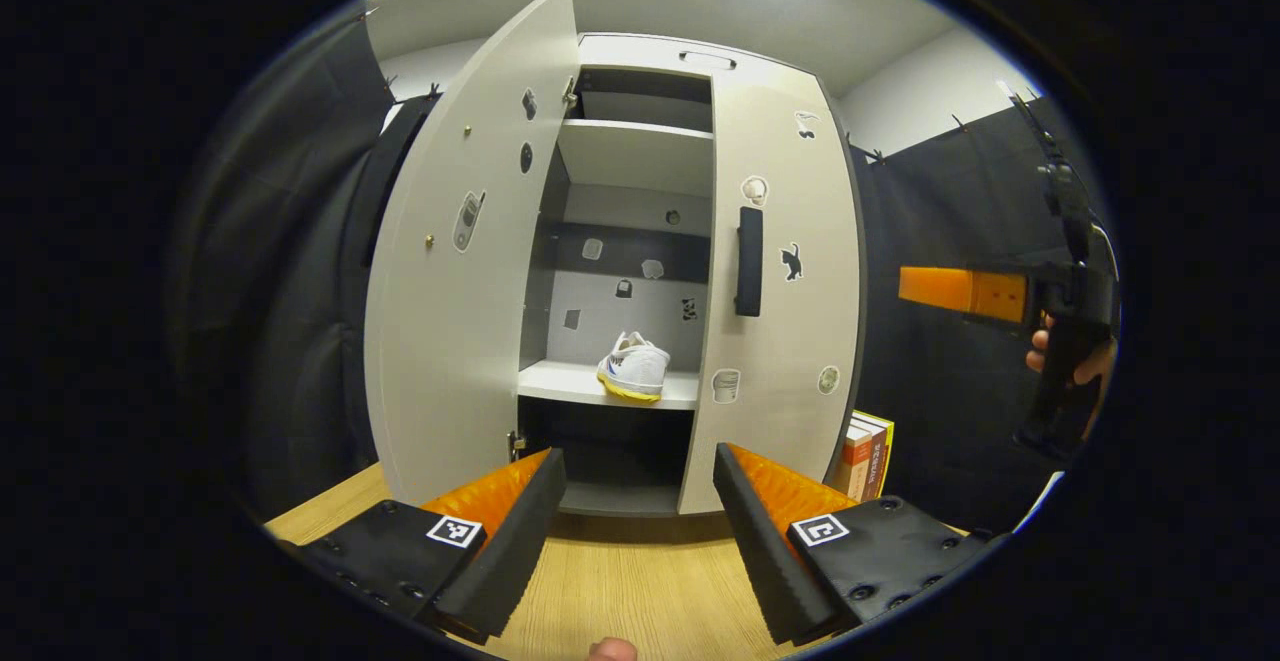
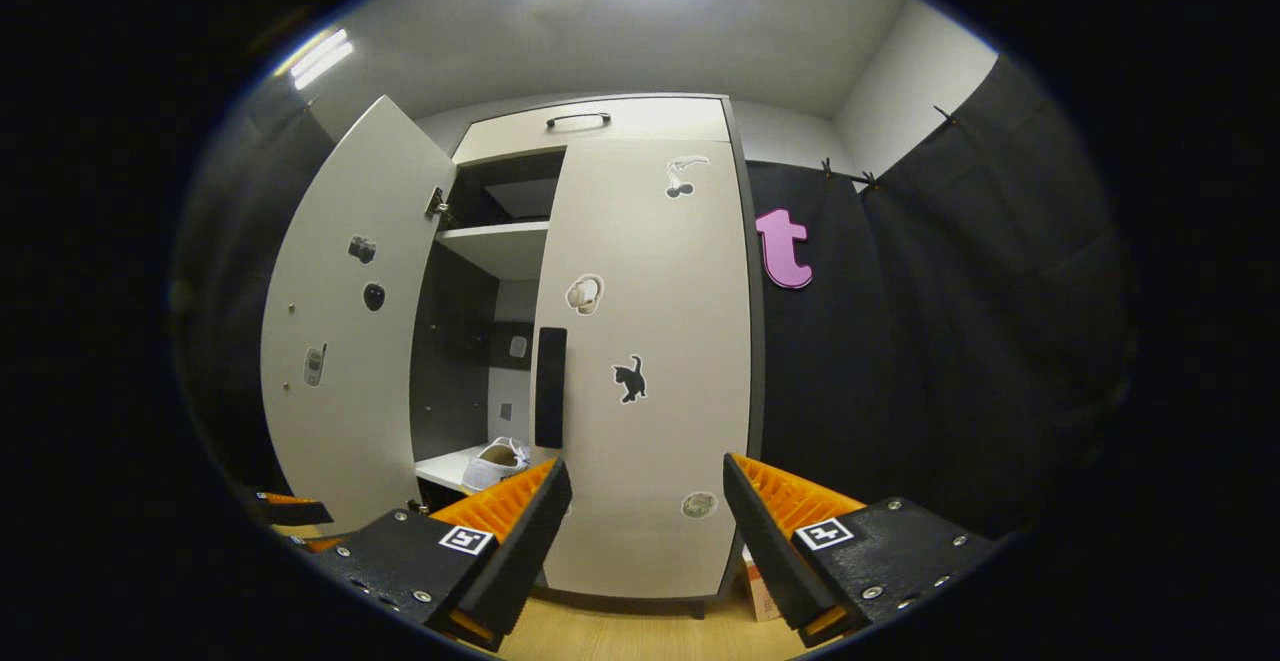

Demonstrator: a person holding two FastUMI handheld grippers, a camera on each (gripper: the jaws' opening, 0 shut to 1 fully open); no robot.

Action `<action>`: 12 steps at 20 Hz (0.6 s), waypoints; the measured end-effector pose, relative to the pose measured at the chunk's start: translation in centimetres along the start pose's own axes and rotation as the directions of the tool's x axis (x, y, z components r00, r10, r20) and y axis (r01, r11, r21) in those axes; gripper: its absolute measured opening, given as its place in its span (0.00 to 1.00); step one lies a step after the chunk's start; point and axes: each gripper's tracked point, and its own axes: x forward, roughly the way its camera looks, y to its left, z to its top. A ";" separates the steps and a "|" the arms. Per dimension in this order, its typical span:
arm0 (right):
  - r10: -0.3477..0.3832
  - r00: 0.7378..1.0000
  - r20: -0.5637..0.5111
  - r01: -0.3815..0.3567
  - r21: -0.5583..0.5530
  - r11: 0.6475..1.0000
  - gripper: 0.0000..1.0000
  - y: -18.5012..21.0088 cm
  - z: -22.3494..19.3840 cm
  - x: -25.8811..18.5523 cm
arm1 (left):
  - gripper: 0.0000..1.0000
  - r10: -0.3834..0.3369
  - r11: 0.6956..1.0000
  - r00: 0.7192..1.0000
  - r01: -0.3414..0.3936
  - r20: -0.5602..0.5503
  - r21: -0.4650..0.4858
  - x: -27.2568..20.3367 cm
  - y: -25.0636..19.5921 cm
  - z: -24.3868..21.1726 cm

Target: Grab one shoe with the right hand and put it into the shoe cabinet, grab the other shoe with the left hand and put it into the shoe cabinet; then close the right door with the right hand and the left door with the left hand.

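Observation:
The pale grey shoe cabinet (image 1: 640,51) stands straight ahead. Its left door (image 1: 450,271) is swung wide open; its right door (image 1: 790,321), with a dark handle (image 1: 748,261), lies flat against the front. On the middle shelf (image 1: 560,381) rests a white shoe (image 1: 634,366) with a yellow sole. My left gripper (image 1: 638,456) is open and holds nothing, a short way in front of the opening. In the right gripper view my right gripper (image 2: 645,466) is open before the right door (image 2: 650,341), and the shoe (image 2: 497,463) peeks past the door's edge. A hand holds the right gripper (image 1: 965,293) at the far right.
Several books (image 1: 868,456) stand on the wooden floor (image 1: 620,581) against the cabinet's right side. Black cloth hangs on both sides of the cabinet. An upper shelf (image 1: 635,156) and the dark bottom compartment (image 1: 610,471) are bare. The left gripper's finger (image 2: 290,511) pokes in low on the left.

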 end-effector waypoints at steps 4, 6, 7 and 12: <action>-0.016 0.998 -0.065 0.017 0.021 1.000 0.94 -0.1 -3.2 -2.9 | 0.97 -0.010 1.000 1.000 0.011 0.021 -0.023 -0.2 -0.8 0.8; -0.025 0.996 -0.080 0.027 0.027 0.999 0.94 -0.1 -4.1 -3.4 | 0.97 -0.019 0.999 0.999 0.020 0.037 -0.029 -0.4 -0.9 1.8; -0.035 0.997 -0.073 0.037 0.022 0.999 0.94 -0.4 -4.1 -3.5 | 0.96 -0.015 0.999 0.998 0.018 0.063 -0.047 -0.5 -0.6 2.9; -0.027 0.999 -0.032 0.027 -0.005 1.000 0.94 -0.8 -4.3 -3.2 | 0.96 0.105 0.989 0.983 -0.087 0.149 -0.119 -1.9 5.0 8.9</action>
